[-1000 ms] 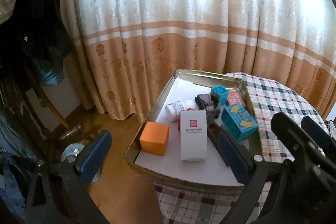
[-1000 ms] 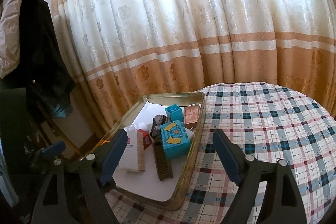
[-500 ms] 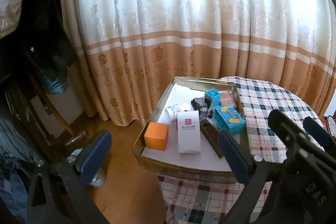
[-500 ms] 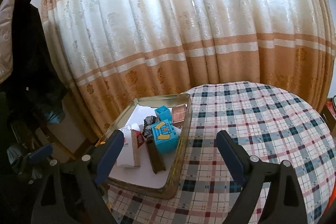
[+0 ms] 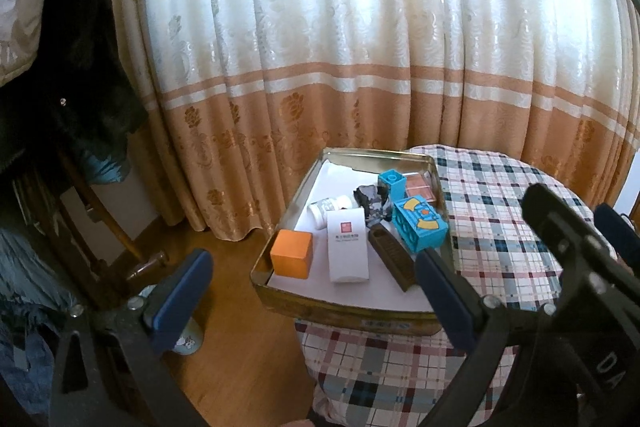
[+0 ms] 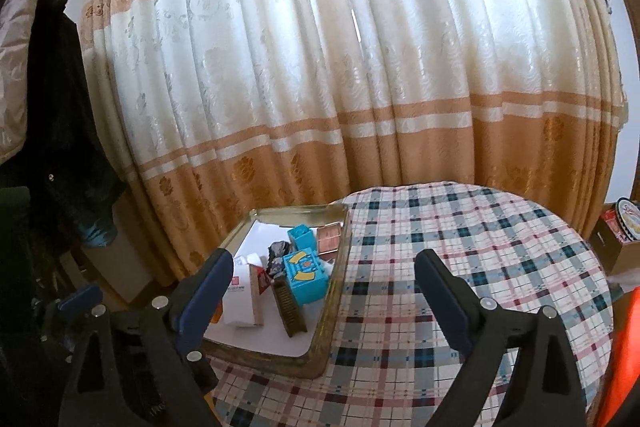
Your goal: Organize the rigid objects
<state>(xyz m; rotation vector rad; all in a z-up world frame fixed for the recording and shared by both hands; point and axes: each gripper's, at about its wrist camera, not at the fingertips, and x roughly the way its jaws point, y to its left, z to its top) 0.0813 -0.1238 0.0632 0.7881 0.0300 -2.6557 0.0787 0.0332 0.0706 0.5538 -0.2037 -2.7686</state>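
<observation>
A brass-coloured metal tray (image 5: pixel 344 311) (image 6: pixel 332 311) sits at the left edge of a round table with a plaid cloth (image 6: pixel 460 259). In it lie an orange cube (image 5: pixel 292 253), a white carton (image 5: pixel 347 245), a white bottle (image 5: pixel 328 207), a dark ridged bar (image 5: pixel 394 259), a blue patterned box (image 5: pixel 420 223) (image 6: pixel 306 277), a small blue block (image 5: pixel 392 183), a pink case (image 5: pixel 420 187) and a grey lump (image 5: pixel 370 199). My left gripper (image 5: pixel 310 287) is open and empty, held back above the tray's near edge. My right gripper (image 6: pixel 322 293) is open and empty, above the tray's right rim.
A cream and orange curtain (image 5: pixel 360 67) hangs behind the table. Dark clothes (image 5: pixel 72 67) and a wooden chair (image 5: pixel 112 227) stand at the left over a wooden floor (image 5: pixel 240 327). A cardboard box (image 6: pixel 620 239) shows at the far right. The right gripper's body (image 5: pixel 580 267) is beside the left one.
Both grippers have pulled back and up from the tray, so the tray and table look smaller and farther. The objects in the tray have not moved.
</observation>
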